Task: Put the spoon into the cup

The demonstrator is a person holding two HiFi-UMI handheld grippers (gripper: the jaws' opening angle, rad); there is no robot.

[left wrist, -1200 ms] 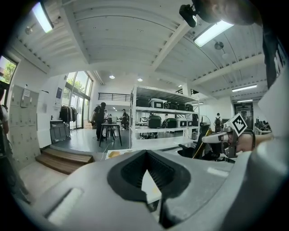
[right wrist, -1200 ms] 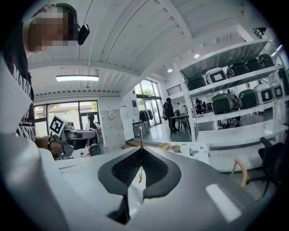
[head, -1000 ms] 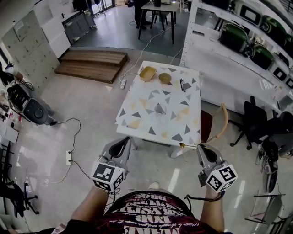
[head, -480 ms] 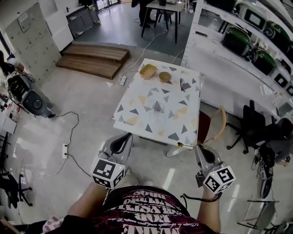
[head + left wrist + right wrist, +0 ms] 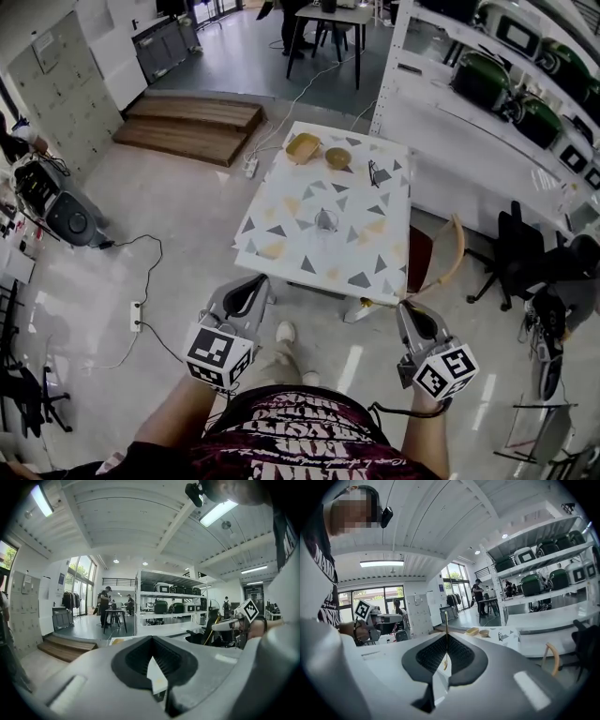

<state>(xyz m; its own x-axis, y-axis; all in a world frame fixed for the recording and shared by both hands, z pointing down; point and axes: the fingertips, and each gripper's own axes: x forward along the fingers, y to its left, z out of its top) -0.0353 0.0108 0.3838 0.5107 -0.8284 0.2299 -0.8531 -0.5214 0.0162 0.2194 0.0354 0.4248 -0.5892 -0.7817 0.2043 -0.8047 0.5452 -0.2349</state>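
The clear cup stands upright near the middle of the triangle-patterned table, well ahead of both grippers. My right gripper is short of the table's near right corner and shut on a thin gold spoon, which sticks out to the left. In the right gripper view the spoon stands on edge between the closed jaws of that gripper. My left gripper hangs over the floor before the table's near left corner. In the left gripper view this gripper is shut, with nothing held.
Two yellowish bowls and a pair of glasses lie at the table's far end. A wooden chair stands at the right side, with white shelving beyond. A cable and power strip lie on the floor at left.
Both grippers keep their pose and the spoon stays gripped. The right gripper has drifted slightly lower in the view. A foot now shows on the floor between the grippers.
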